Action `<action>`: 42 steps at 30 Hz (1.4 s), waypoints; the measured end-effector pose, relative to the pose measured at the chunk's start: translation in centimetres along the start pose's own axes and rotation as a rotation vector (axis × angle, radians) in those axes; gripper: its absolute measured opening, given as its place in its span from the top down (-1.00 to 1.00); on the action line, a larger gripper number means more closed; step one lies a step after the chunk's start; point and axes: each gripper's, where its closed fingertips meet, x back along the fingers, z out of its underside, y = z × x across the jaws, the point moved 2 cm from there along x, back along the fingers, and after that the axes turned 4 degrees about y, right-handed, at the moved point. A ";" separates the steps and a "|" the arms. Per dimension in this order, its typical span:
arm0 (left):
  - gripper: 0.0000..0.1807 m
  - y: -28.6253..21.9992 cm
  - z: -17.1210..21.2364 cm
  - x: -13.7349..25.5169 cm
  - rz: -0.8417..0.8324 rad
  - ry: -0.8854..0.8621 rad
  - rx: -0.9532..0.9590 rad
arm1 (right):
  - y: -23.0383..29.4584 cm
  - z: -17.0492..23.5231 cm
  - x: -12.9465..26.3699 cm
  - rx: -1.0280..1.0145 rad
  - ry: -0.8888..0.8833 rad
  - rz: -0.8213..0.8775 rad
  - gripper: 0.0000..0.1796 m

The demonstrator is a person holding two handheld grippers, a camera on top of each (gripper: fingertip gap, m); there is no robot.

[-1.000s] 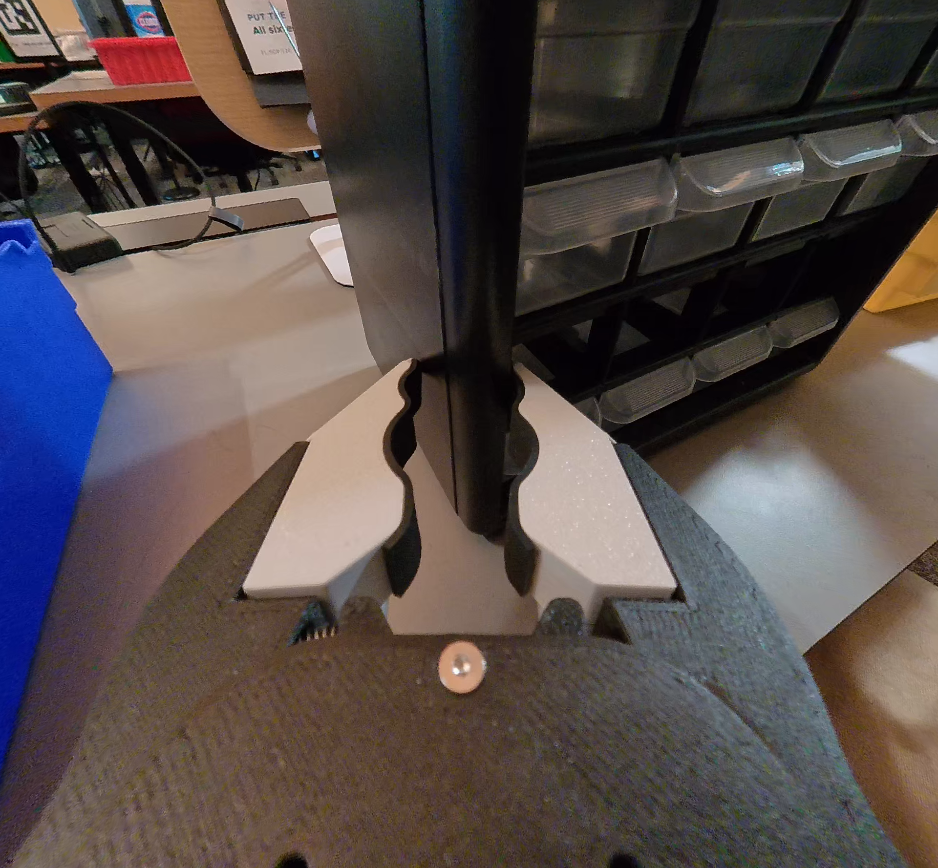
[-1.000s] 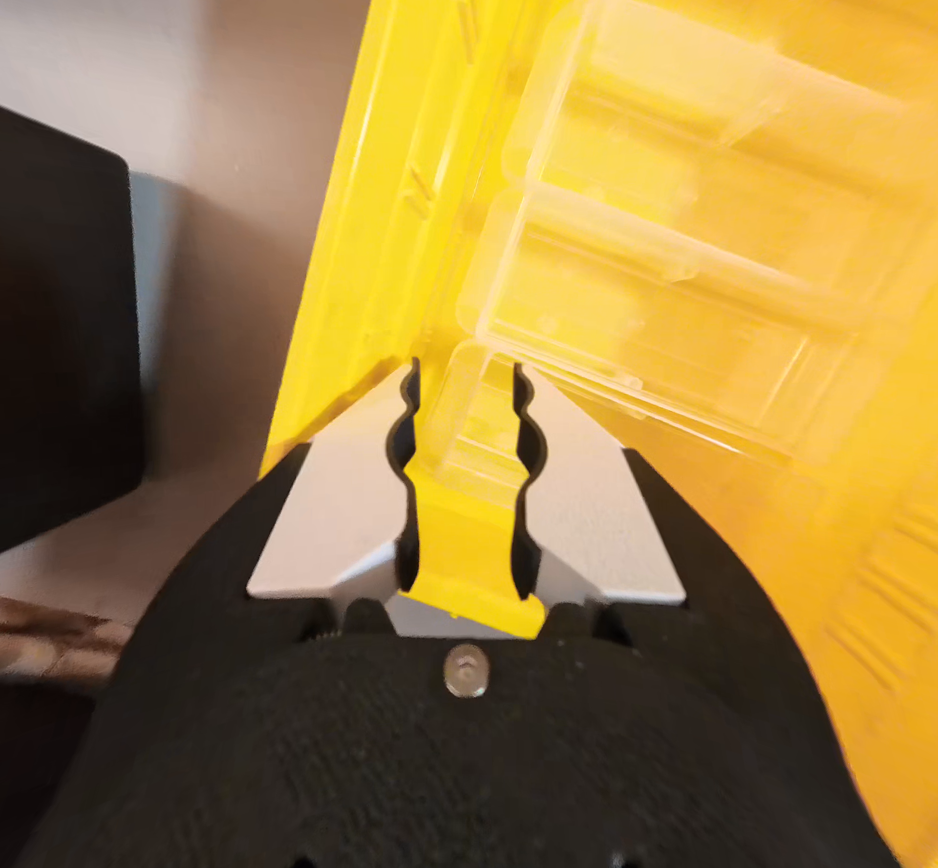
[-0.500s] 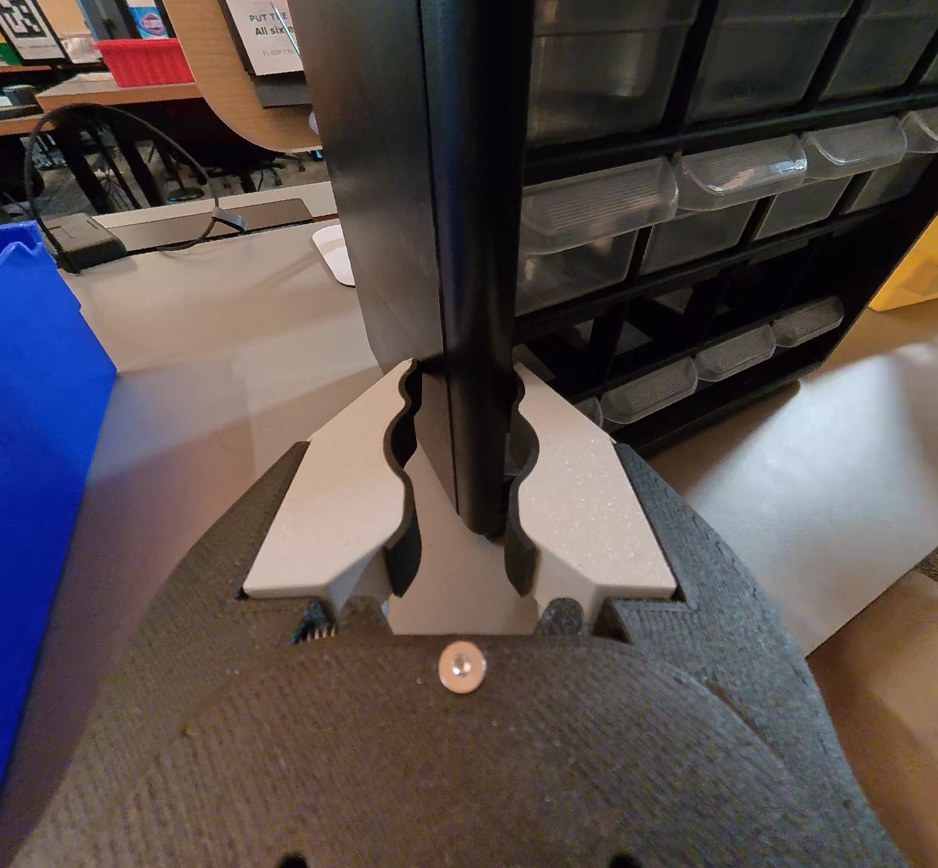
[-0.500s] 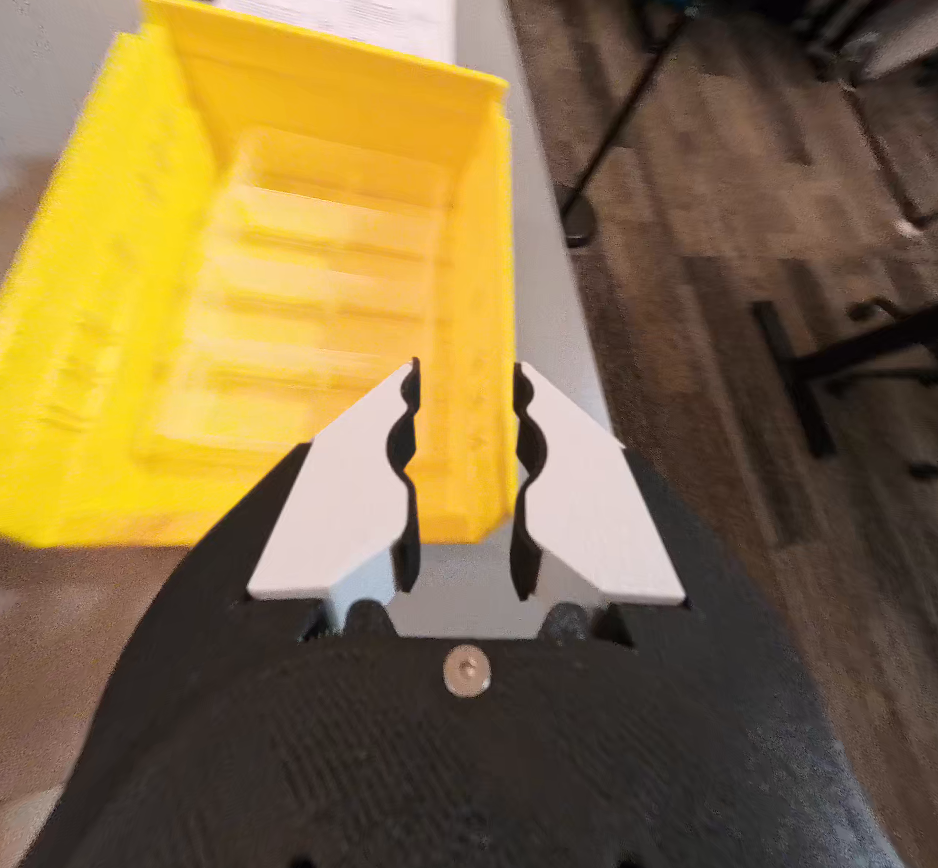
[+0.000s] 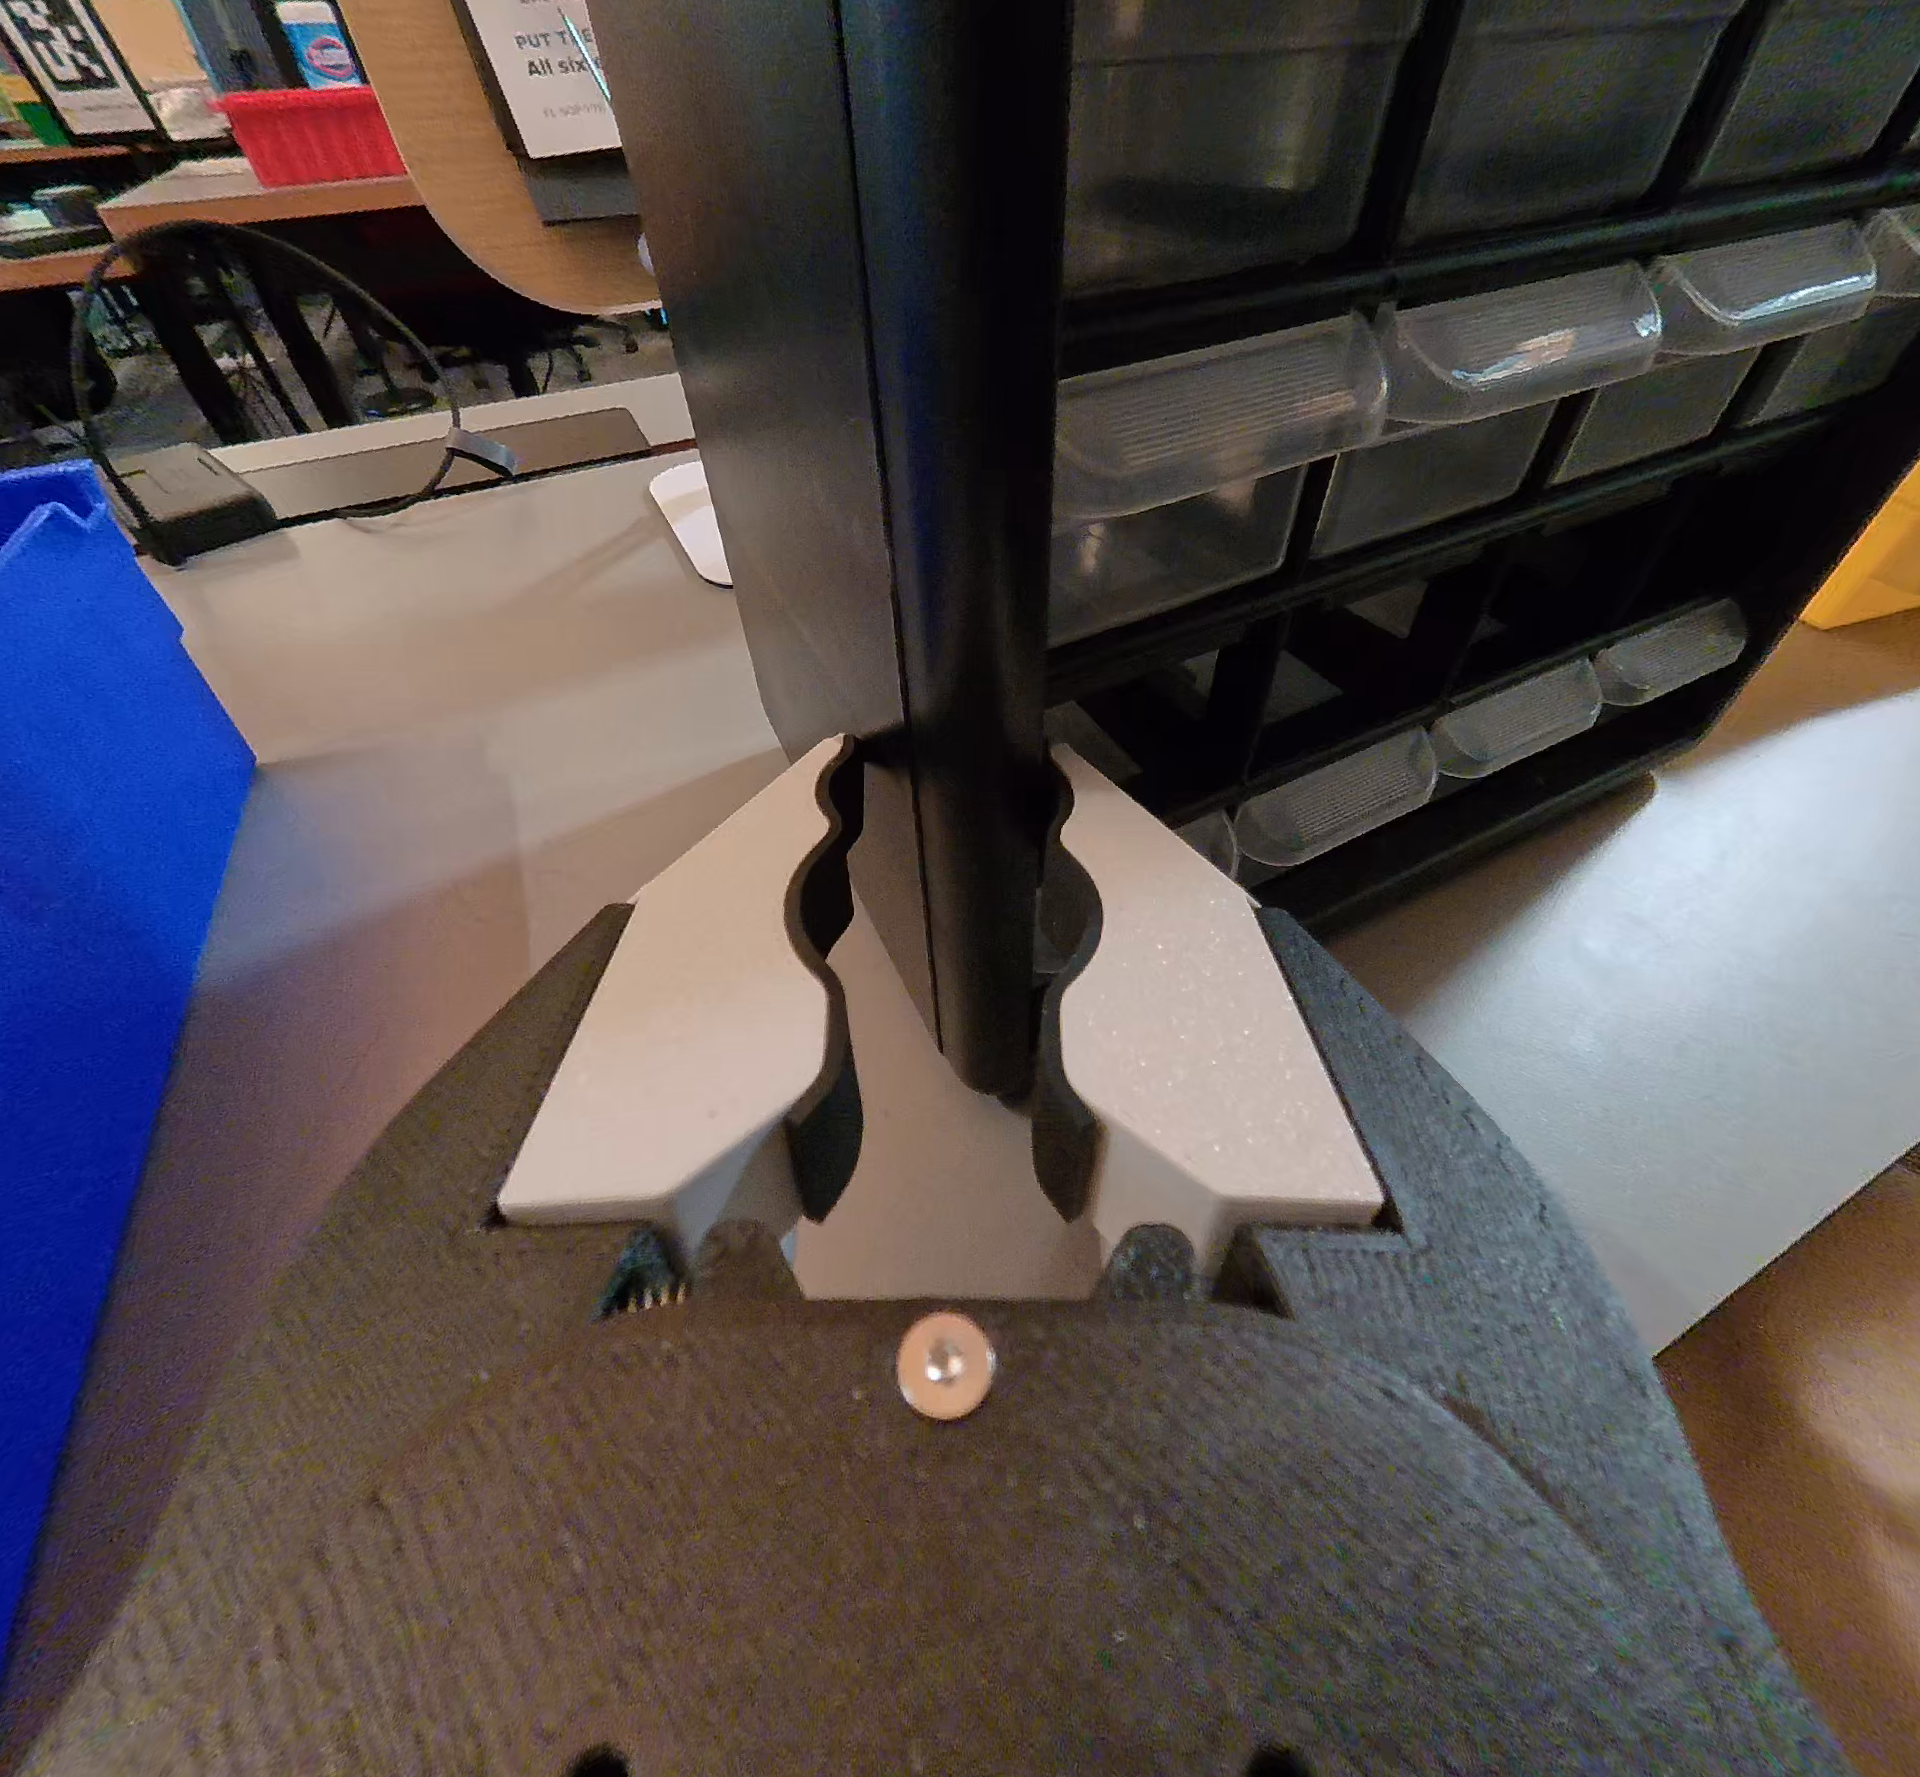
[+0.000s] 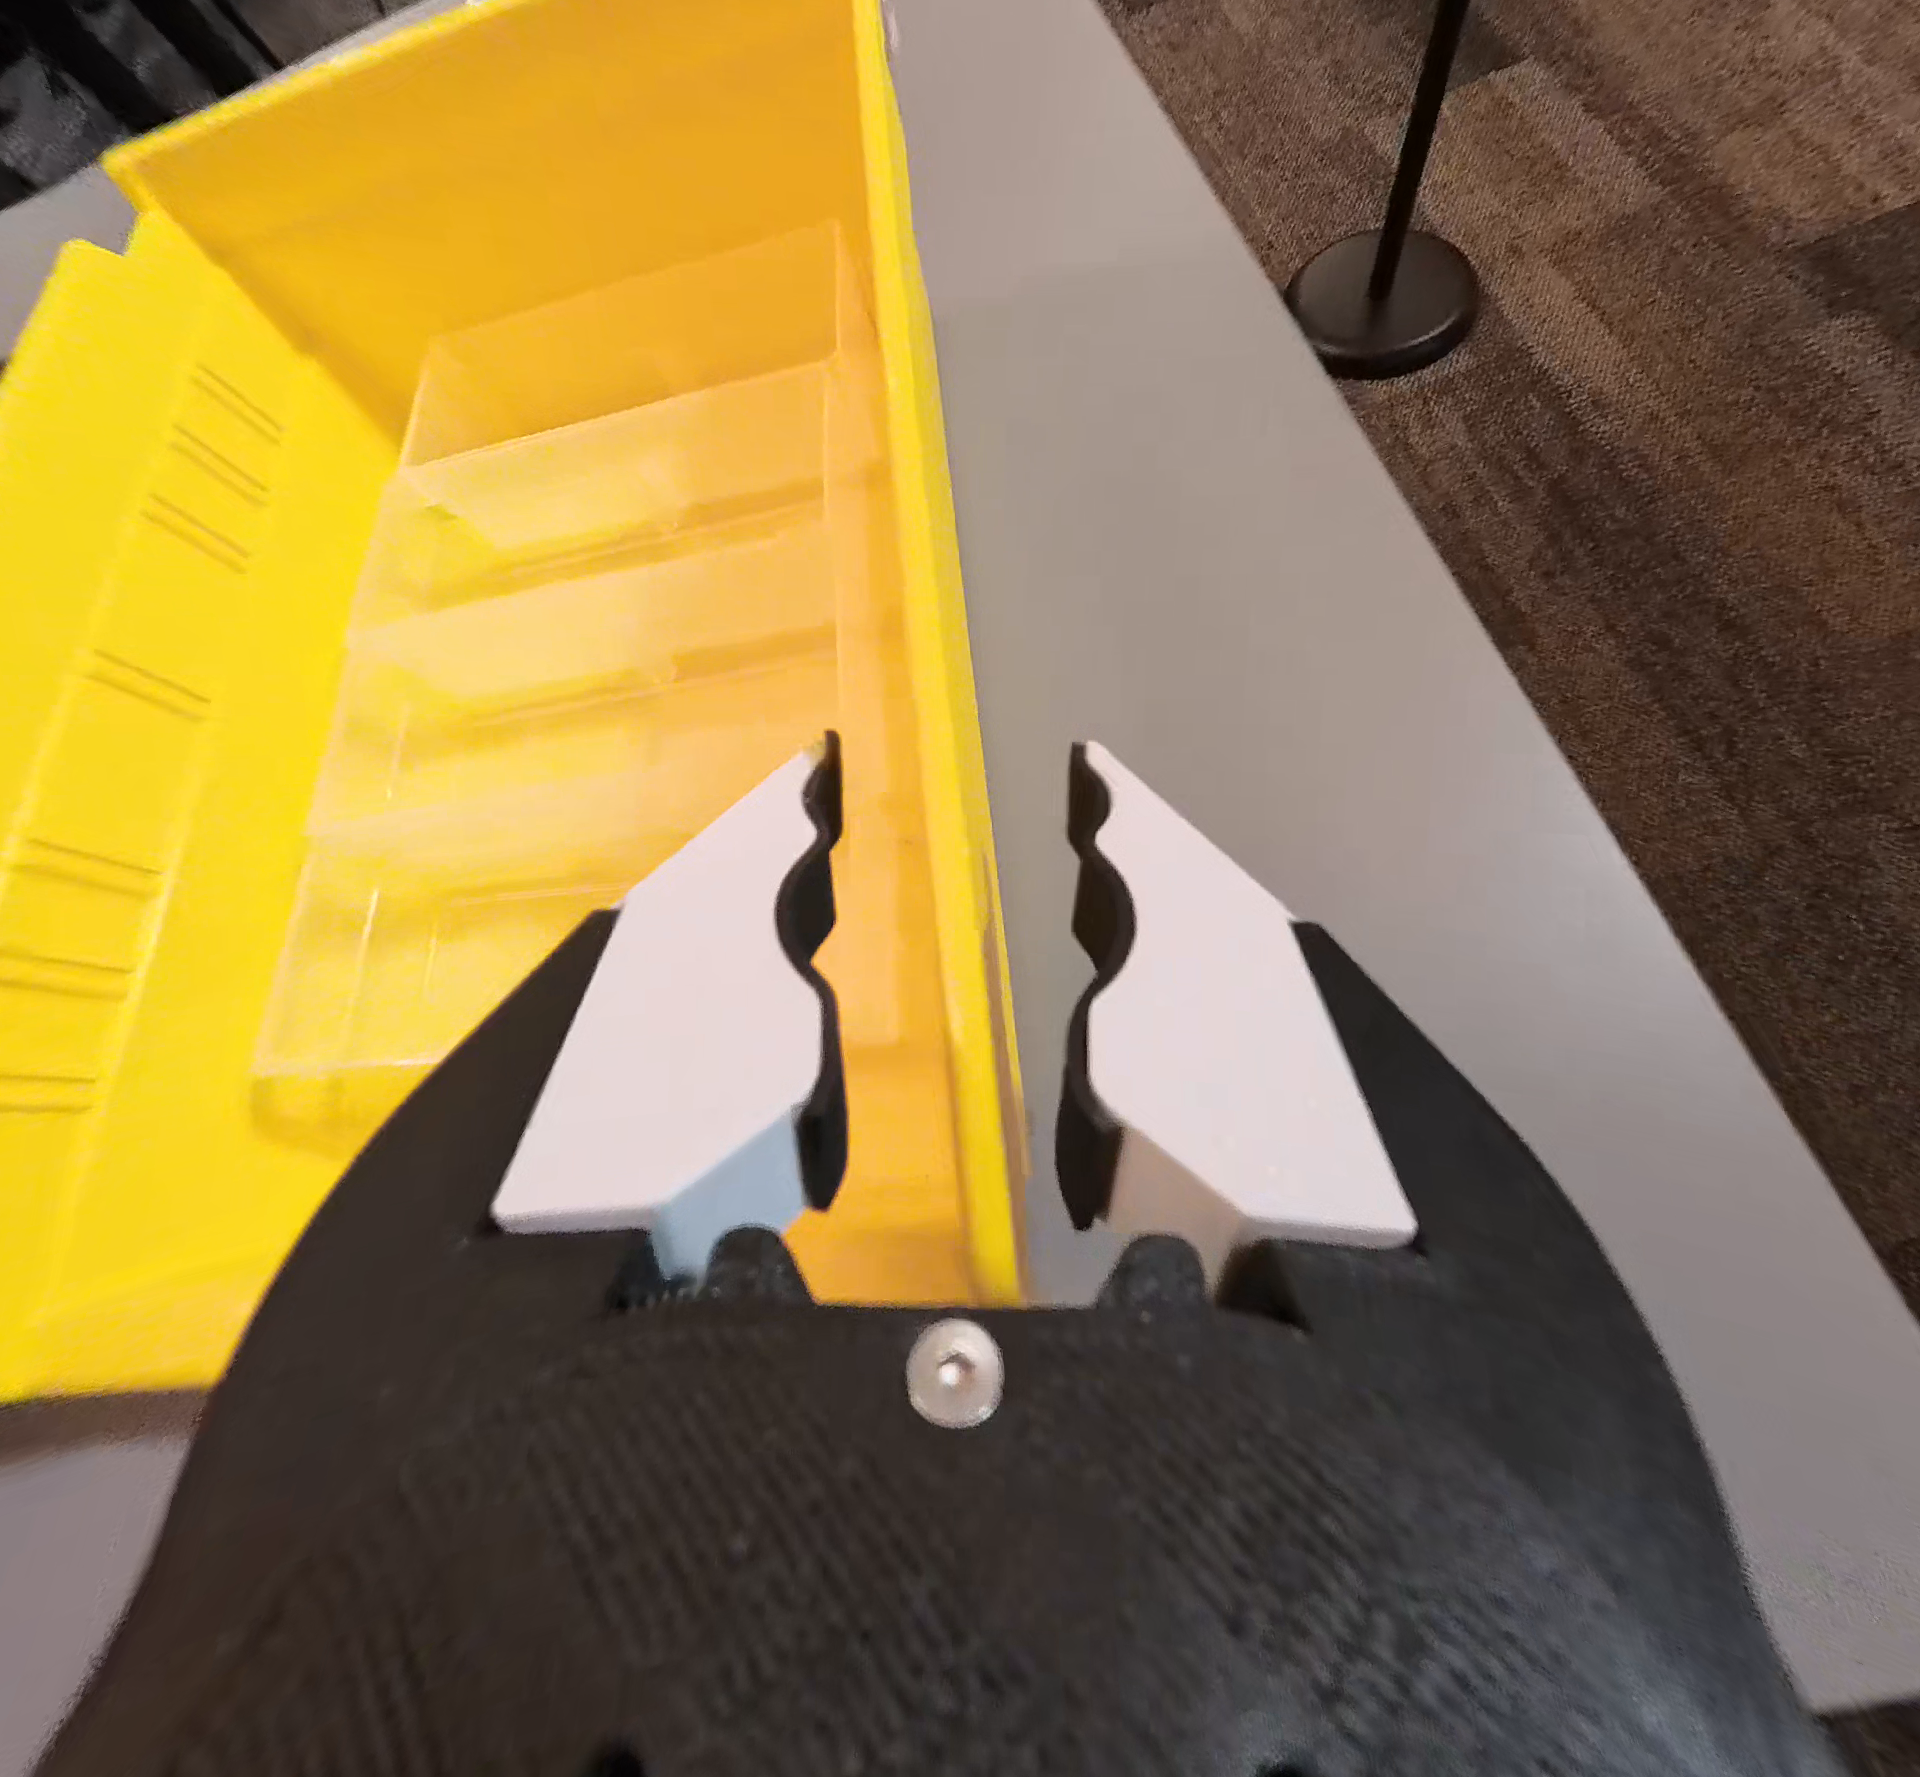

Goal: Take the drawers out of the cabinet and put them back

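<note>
A black drawer cabinet [image 5: 769, 293] stands on the grey table. Its clear drawers [image 5: 1216, 418] fill the upper rows, and the third row has empty slots [image 5: 1330, 647]. My left gripper [image 5: 951, 761] is shut on the cabinet's front left edge post [image 5: 966, 584]. In the right wrist view, several clear drawers [image 6: 613, 522] lie side by side in a yellow bin [image 6: 582, 158]. My right gripper [image 6: 951, 751] is open and empty, held above the bin's right wall [image 6: 914, 480].
A blue bin [image 5: 94, 792] stands left of the cabinet. A cable and a black box [image 5: 187, 501] lie behind it, with a white object [image 5: 691, 522]. The table's right edge [image 6: 1558, 584] drops to a carpeted floor with a black stand base [image 6: 1382, 299].
My right gripper has let go of a clear drawer in the yellow bin, pulled back up and opened. My left gripper has kept its hold on the cabinet post.
</note>
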 end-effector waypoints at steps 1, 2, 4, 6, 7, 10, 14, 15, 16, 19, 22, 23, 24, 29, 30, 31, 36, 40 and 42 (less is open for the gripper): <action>0.70 0.0 0.0 0.0 0.002 0.000 0.001 | 0.0 0.3 -0.5 0.007 0.012 -0.001 0.63; 0.70 0.0 0.0 0.0 0.003 -0.001 0.003 | 0.0 0.5 -0.9 0.016 0.018 -0.005 0.79; 0.70 0.0 0.0 0.0 0.007 -0.003 0.005 | -0.1 0.5 -1.0 0.021 -0.008 -0.009 0.94; 0.70 0.0 0.0 0.0 0.009 -0.004 0.006 | -0.2 0.4 -1.0 -0.010 -0.023 -0.034 0.94; 0.70 0.0 0.0 0.0 0.009 -0.004 0.005 | -0.2 0.4 -1.0 -0.018 -0.033 -0.041 0.94; 0.69 0.0 0.0 0.0 0.010 -0.004 0.003 | -0.1 0.4 -1.0 -0.068 -0.050 -0.080 0.93; 0.69 0.0 0.0 0.0 0.010 -0.002 0.005 | 0.0 0.2 -0.6 -0.088 -0.065 -0.074 0.94; 0.69 0.0 0.0 0.1 0.012 0.000 0.001 | 0.1 -0.1 -0.2 -0.079 -0.080 -0.063 0.94; 0.68 0.0 0.0 0.1 0.013 -0.001 -0.005 | 0.2 -0.5 0.3 -0.063 -0.093 -0.051 0.94; 0.70 -0.1 -1.1 0.9 0.034 -0.036 0.009 | 0.6 -1.6 1.9 -0.038 -0.132 -0.032 0.94; 0.58 0.4 -1.3 1.4 0.037 -0.014 0.042 | 1.0 -2.3 3.1 -0.096 -0.157 -0.073 0.94; 0.56 0.5 -1.5 1.7 0.037 -0.014 0.037 | 1.1 -2.6 3.5 -0.116 -0.168 -0.090 0.94; 0.51 0.7 -2.0 2.1 0.032 -0.033 0.032 | 1.2 -2.9 4.0 -0.128 -0.178 -0.102 0.94; 0.25 4.4 -4.4 6.1 -0.189 -0.156 0.009 | 1.5 -4.5 6.9 -0.100 -0.225 -0.079 0.94; 0.23 6.1 -4.7 7.4 -0.305 -0.173 -0.030 | 1.5 -4.7 7.4 -0.097 -0.230 -0.073 0.94; 0.21 7.9 -4.9 8.7 -0.427 -0.171 -0.083 | 1.5 -4.9 7.8 -0.098 -0.234 -0.072 0.94; 0.07 14.1 -1.9 10.6 -0.692 0.027 -0.156 | 2.0 -5.6 9.1 -0.084 -0.257 -0.090 0.94; 0.03 16.1 3.3 8.0 -0.607 0.274 -0.053 | 4.2 -5.8 9.9 -0.044 -0.236 -0.150 0.94; 0.44 16.4 4.6 7.2 -0.556 0.322 -0.052 | 6.0 -5.9 10.7 -0.028 -0.218 -0.197 0.93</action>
